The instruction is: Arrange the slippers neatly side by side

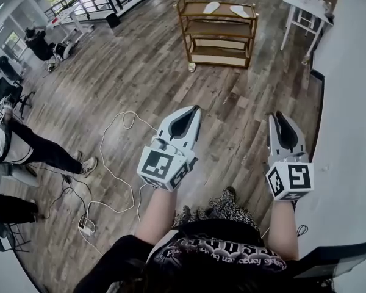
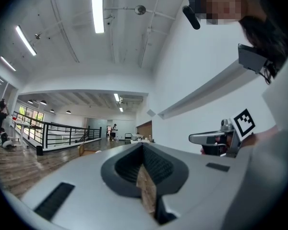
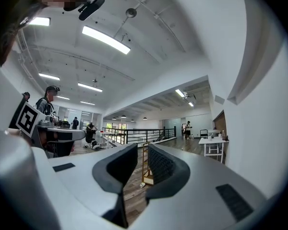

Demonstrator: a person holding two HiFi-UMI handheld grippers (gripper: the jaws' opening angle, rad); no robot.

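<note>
the approach is judged to be the step in hand, since nothing is gripped yet. a white slipper (image 1: pixel 211 7) and a second slipper (image 1: pixel 238 10) are seen on the top shelf of a wooden shelf trolley (image 1: pixel 184 23). they lie near each other with a gap between them, well apart from both grippers across the plank floor (image 1: pixel 140 72). whether they are already aligned cannot be told at this size. the left gripper (image 1: pixel 194 111) is held level with its jaws brought together on nothing. the right gripper (image 1: pixel 278 118) is held level with its jaws a little apart and nothing between them. the next move is judged to call for the trolley to be reached, the grippers to be raised to the top shelf, the left jaws to be opened, and each slipper to be taken by its edge. the slippers and a loose cable (image 1: pixel 119 163) on the floor are shown only by the head view. in the right gripper view the trolley is seen through the jaw gap, its top shelf unreadable, and a white table (image 3: pixel 211 145) is shown. the meeting of the left jaws is shown only by the left gripper view.
</note>
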